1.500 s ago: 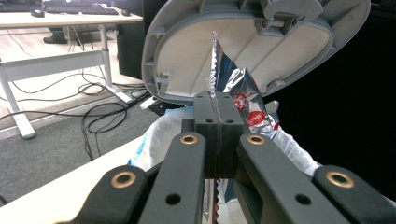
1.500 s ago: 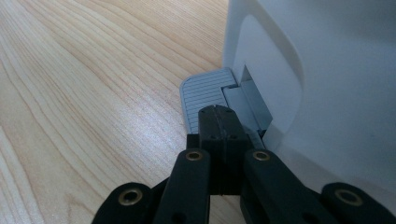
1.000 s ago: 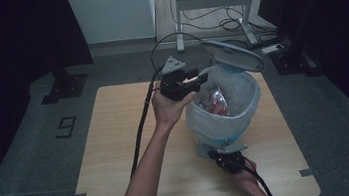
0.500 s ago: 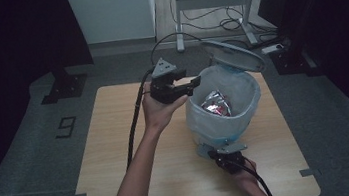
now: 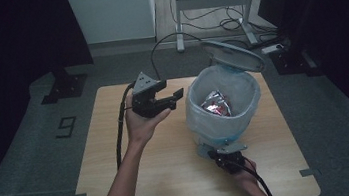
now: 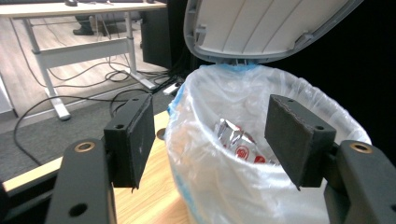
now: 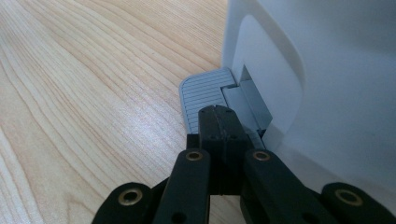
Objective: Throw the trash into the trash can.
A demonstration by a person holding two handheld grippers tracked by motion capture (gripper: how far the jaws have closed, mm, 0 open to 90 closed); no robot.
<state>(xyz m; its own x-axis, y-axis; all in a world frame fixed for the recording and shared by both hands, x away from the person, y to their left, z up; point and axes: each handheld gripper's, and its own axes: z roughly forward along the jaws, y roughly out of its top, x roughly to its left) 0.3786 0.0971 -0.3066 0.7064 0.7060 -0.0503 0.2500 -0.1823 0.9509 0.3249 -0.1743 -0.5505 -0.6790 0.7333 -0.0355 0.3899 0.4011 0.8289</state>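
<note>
On the far left of the high view a black stand base [image 5: 64, 85] sits on the grey floor, and a dark number mark [image 5: 66, 127] lies nearer the table [image 5: 121, 175]. The left hand [image 5: 143, 124] holds the left gripper [image 5: 175, 99] above the table's left half, just beside the bin [image 5: 200, 120] and apart from it. Its jaws have just been opening and now stand released, with nothing between them. Its cable [image 5: 121, 129] trails down along the forearm.

In the left gripper view the two pads frame the bin's mouth from a short way off. The clear bag [image 6: 224, 177] lines the bin, a blue edge showing at the rim. A silver and red wrapper [image 6: 236, 142] lies inside, down in the bag. The grey lid [image 6: 261, 28] stands raised at the back, over the opening. Behind it are a white desk frame [image 6: 51, 56] and loose cords [image 6: 70, 100] on the floor.

At the bin's near foot, in the high view, the right gripper [image 5: 227, 158] points at the base, with the right hand [image 5: 244, 172] behind it. In the right gripper view its jaws are clenched together, empty, their tip resting on the ribbed grey pedal [image 7: 203, 95], which sticks out from a slot in the bin's white wall [image 7: 327, 70]. Bare wood lies to the pedal's left.
</note>
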